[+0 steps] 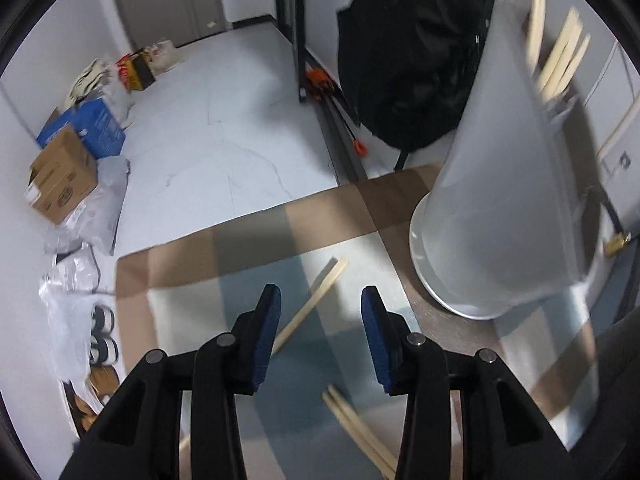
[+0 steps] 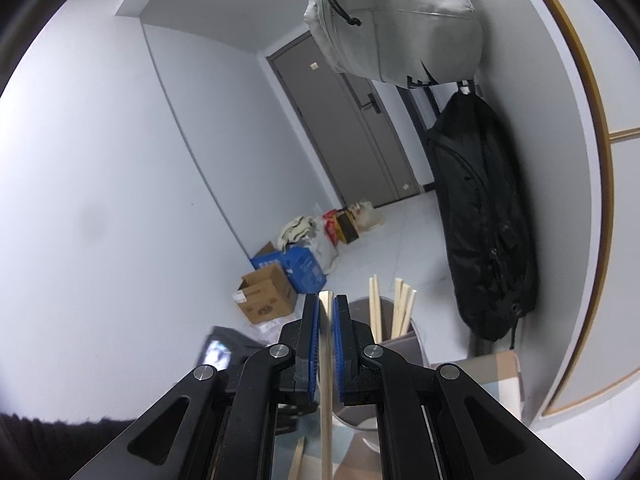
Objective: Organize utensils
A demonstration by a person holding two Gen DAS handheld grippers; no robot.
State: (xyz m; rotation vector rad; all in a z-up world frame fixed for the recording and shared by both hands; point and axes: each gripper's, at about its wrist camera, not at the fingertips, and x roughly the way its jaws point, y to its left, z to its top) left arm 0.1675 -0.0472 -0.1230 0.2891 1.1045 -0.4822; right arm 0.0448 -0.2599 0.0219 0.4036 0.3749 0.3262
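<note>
In the left wrist view my left gripper (image 1: 320, 300) stands open above the table, its blue pads (image 1: 268, 336) apart with nothing pressed between them. A pair of wooden chopsticks (image 1: 320, 296) lies on the mat just beyond the fingertips. Another pair (image 1: 360, 428) lies nearer, partly hidden by the right finger. To the right stands a tall white holder (image 1: 500, 200) on a white saucer (image 1: 418, 256), with several chopsticks (image 1: 556, 56) inside. In the right wrist view my right gripper (image 2: 327, 300) is shut on one upright chopstick (image 2: 326, 380), to the left of the holder (image 2: 404, 344).
A black bag (image 1: 408, 60) hangs beyond the table's far edge and a grey bag (image 2: 392, 20) hangs above it. Cardboard boxes (image 1: 64, 172) and plastic bags sit on the floor by the left wall. One loose chopstick (image 2: 296, 460) lies under the right gripper.
</note>
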